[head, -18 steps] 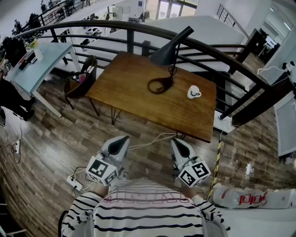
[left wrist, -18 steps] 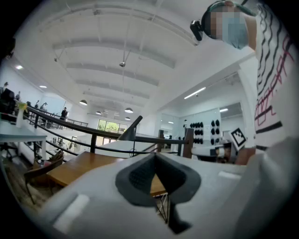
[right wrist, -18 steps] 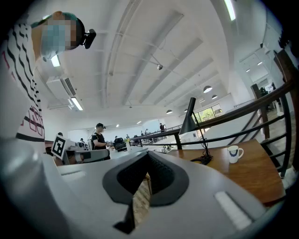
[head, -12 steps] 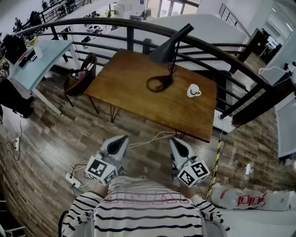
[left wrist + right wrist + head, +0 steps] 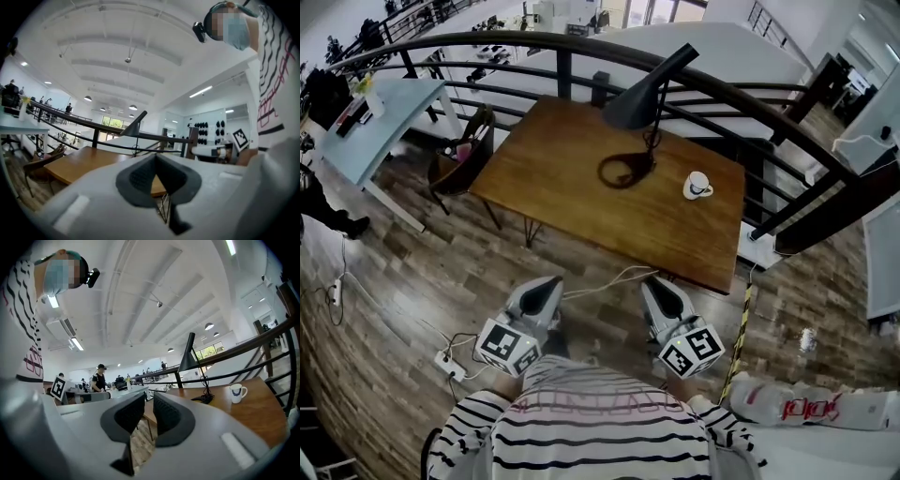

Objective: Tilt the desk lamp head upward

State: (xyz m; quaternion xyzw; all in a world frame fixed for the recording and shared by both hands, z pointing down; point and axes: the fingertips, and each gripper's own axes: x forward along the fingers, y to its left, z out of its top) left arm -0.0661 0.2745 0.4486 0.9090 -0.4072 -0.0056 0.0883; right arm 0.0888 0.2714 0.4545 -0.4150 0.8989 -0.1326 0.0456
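A black desk lamp stands at the far side of the wooden table (image 5: 581,202), its cone head (image 5: 639,98) slanting down to the left over its round base (image 5: 623,172). Both grippers are held low near my body, well short of the table's near edge. My left gripper (image 5: 551,283) is shut with nothing in it; in the left gripper view its pads (image 5: 140,176) meet below the distant lamp (image 5: 133,127). My right gripper (image 5: 654,284) is open with a narrow empty gap; in the right gripper view the lamp (image 5: 188,358) stands far ahead on the right.
A white mug (image 5: 697,186) sits on the table right of the lamp. A dark curved railing (image 5: 750,122) runs behind the table. A chair (image 5: 461,169) and a light blue desk (image 5: 366,131) stand at the left. A power strip (image 5: 450,366) and cable lie on the floor.
The head view has shifted a little. A person at the left edge has moved mostly out of view. Both grippers stay where they were, near my body.
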